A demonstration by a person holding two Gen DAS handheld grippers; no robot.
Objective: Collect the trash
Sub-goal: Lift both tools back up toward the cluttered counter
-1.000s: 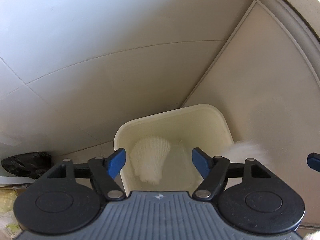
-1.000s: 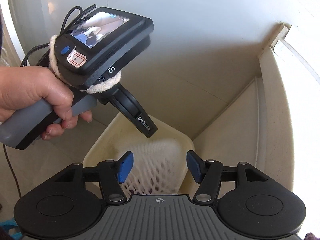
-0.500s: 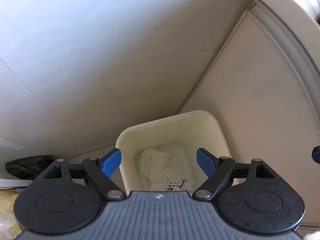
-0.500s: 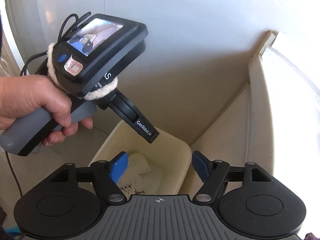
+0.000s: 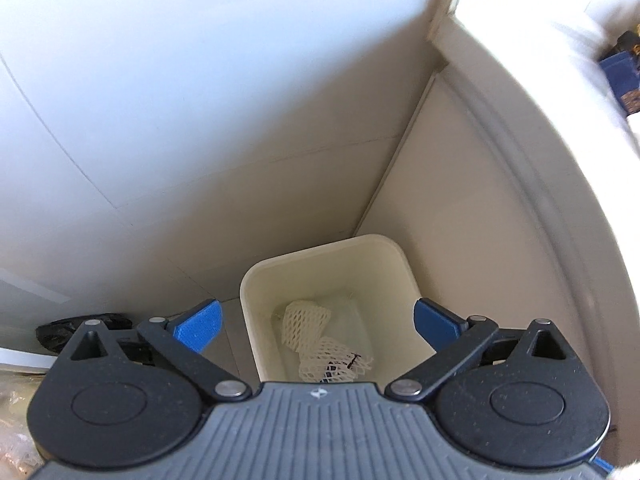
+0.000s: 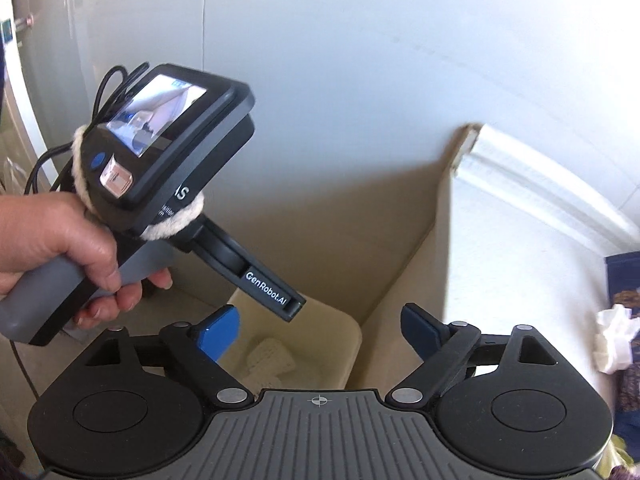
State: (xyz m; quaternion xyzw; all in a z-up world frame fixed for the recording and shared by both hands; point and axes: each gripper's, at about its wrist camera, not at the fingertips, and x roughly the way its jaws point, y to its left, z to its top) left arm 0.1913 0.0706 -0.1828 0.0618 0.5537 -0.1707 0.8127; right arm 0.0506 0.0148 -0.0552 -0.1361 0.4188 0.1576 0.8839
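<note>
A cream plastic bin (image 5: 324,254) stands on the floor in a corner between a white wall and a cream panel. Two white foam net sleeves (image 5: 306,326) lie at its bottom. My left gripper (image 5: 318,322) hovers well above the bin, its jaws opening wide with nothing between the blue pads. In the right wrist view the bin (image 6: 344,330) and a net sleeve (image 6: 270,356) show below my right gripper (image 6: 320,332), whose jaws are also opening and empty. A hand (image 6: 52,248) holds the left gripper's handle to the left there; one black finger (image 6: 268,286) of it shows over the bin.
A black plastic bag (image 5: 80,326) lies on the floor left of the bin. A crumpled white tissue (image 6: 614,338) sits on patterned blue fabric at the far right. The cream panel (image 5: 480,240) rises close on the bin's right side.
Both grippers have risen away from the bin and their jaws have spread wider. The net sleeves that were at the bin's mouth have dropped to its bottom.
</note>
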